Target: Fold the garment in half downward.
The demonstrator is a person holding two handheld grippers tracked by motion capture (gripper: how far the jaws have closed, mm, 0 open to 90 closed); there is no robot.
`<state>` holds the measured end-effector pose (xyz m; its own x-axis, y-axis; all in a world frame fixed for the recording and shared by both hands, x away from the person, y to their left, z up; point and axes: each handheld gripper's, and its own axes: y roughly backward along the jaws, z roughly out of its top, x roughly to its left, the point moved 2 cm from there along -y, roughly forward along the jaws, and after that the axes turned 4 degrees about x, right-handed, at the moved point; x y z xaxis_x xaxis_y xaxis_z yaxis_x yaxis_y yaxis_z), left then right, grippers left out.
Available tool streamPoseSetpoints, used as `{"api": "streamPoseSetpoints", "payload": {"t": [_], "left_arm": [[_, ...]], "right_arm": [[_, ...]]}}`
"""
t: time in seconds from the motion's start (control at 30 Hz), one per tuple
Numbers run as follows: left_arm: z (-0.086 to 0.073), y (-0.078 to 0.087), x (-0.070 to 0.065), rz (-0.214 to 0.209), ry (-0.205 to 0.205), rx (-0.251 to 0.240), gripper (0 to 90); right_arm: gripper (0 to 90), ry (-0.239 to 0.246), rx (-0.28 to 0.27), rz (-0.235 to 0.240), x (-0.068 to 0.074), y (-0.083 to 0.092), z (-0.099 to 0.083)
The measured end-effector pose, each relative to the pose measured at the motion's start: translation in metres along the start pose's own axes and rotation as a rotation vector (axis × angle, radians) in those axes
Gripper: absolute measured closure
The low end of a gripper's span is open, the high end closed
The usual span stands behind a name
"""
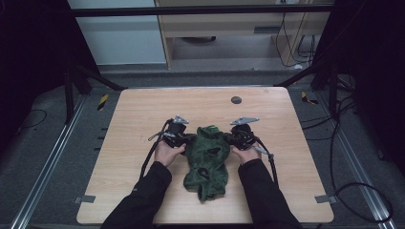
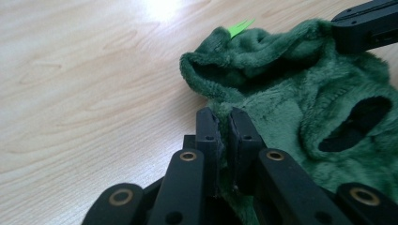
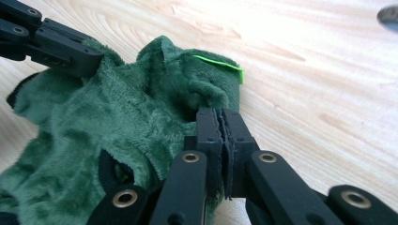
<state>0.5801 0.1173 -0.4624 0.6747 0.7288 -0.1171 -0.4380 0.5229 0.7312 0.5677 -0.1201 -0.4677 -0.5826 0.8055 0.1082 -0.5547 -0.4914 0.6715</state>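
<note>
Lying crumpled in the middle of the tabletop (image 1: 143,114), slightly toward your side, is one green plush garment (image 1: 207,160). It sits directly between your two hands, and its lower end trails toward the near edge. A small bright green tag (image 3: 220,64) sticks out at its far end, and dark-edged openings (image 2: 354,124) show in the pile of the fabric.

Your left gripper (image 1: 175,133) comes in from the garment's left side. In the left gripper view its jaws are clenched on a fold of the green fabric, which is pinched thin between the two pads at the garment's edge. Your right gripper (image 1: 241,133) mirrors it on the right side. In the right gripper view its jaws are also clamped tight on a ridge of the plush, just below the tag. Each gripper view shows the other gripper's black jaws at the far side of the cloth, so both grips sit near the garment's far end, one on each flank, with the cloth bunched between them.

Around the garment the wood is bare, and nothing stands between your grippers and the cloth. One small dark round disc (image 1: 236,100) lies on the tabletop farther out, well apart from the garment and both grippers. A black cable trails back from each gripper along your sleeves.

Count: one garment, one tag, one disc, two grippers, both gripping the same piece of cloth.
</note>
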Motion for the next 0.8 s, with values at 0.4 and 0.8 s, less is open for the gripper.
{"api": "streamPoseSetpoints", "payload": {"t": [0.4, 0.8], "left_arm": [[-0.003, 0.035, -0.023, -0.003, -0.08, -0.036, 84.0], [-0.018, 0.063, -0.041, -0.01, -0.114, -0.052, 84.0]], "right_arm": [[87.4, 0.08, -0.06, 0.032, 0.017, 0.032, 0.006], [87.4, 0.132, -0.098, 0.08, 0.035, 0.058, -0.001]]}}
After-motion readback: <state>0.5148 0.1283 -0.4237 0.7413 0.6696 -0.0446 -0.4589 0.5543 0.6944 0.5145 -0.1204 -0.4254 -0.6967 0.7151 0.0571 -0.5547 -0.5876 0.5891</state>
